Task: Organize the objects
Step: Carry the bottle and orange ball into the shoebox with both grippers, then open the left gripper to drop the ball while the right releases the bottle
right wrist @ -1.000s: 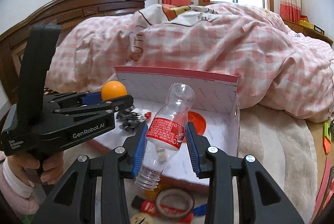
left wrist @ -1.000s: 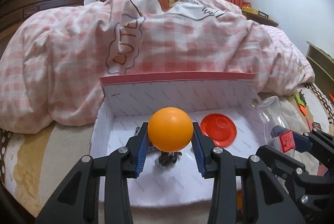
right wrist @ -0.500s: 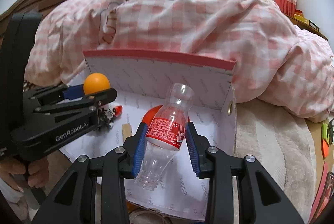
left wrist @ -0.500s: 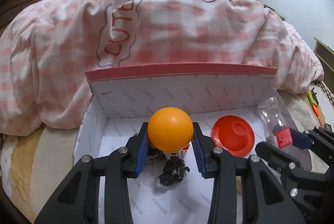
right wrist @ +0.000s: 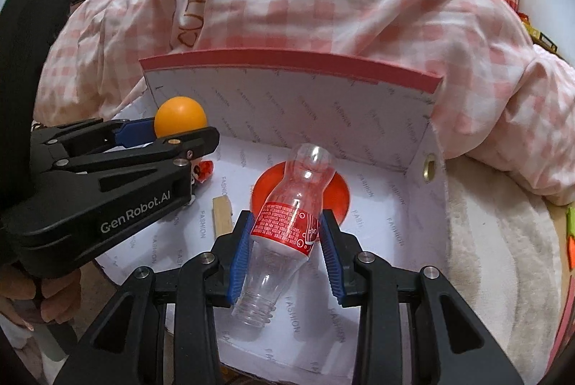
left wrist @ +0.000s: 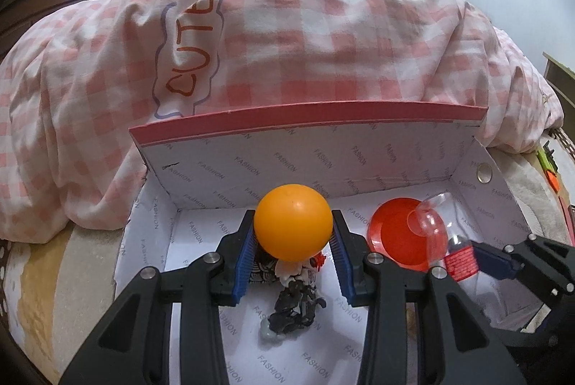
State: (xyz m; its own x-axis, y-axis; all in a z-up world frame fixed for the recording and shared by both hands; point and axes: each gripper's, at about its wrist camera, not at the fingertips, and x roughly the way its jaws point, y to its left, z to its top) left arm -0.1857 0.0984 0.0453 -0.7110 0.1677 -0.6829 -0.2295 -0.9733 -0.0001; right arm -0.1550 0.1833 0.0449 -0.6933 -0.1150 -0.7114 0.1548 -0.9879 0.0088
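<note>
My left gripper point(left wrist: 293, 243) is shut on an orange ball point(left wrist: 293, 222) and holds it above the white box point(left wrist: 323, 166), over its left half. The ball also shows in the right wrist view point(right wrist: 180, 115). My right gripper point(right wrist: 285, 237) is shut on a clear plastic bottle with a red label point(right wrist: 287, 223), neck pointing towards me, above the box floor point(right wrist: 381, 234). The bottle also shows at the right of the left wrist view point(left wrist: 444, 241). An orange-red dish point(left wrist: 395, 236) lies in the box, behind the bottle.
A dark toy figure point(left wrist: 294, 298) lies on the box floor under the ball. A small wooden block point(right wrist: 222, 214) lies near it. A pink checked quilt point(left wrist: 287, 43) is heaped right behind the box. Small coloured items point(left wrist: 548, 166) lie at the far right.
Both grippers have moved forward and over the box with their loads. The box now fills more of both views, and the bottle hangs over the orange-red dish.
</note>
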